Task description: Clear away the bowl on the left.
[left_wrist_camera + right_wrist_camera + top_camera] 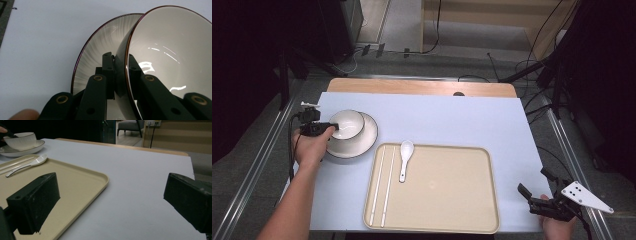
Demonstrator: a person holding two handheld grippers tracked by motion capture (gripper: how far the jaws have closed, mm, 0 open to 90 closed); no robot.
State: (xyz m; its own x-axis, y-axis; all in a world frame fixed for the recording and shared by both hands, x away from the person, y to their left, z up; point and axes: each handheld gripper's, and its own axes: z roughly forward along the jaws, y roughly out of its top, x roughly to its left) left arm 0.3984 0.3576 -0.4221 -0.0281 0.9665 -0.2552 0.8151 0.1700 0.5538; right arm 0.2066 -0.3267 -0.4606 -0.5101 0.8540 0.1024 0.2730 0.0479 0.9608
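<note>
The left hand-held gripper point(120, 63) clamps the white bowl's point(172, 55) rim, one jaw inside, one outside. The bowl sits on a plate point(368, 134) at the bench's point(452, 117) left. The right hand-held gripper point(110, 202) gapes wide, empty, beside the tray point(452, 200).

Left forearm enters from the lower left edge and runs forward, slightly inward. The left hand point(310, 147) grips the left gripper point(333, 127), held roughly level and pointing to the person's right. Its fingers point(108, 72) are closed tight on a thin wall, one pad on either face. The right hand point(556, 223) sits low at the near right corner, holding the right gripper point(532, 194), angled toward the left. Its fingers point(37, 200) stand wide apart, nothing between them.
</note>
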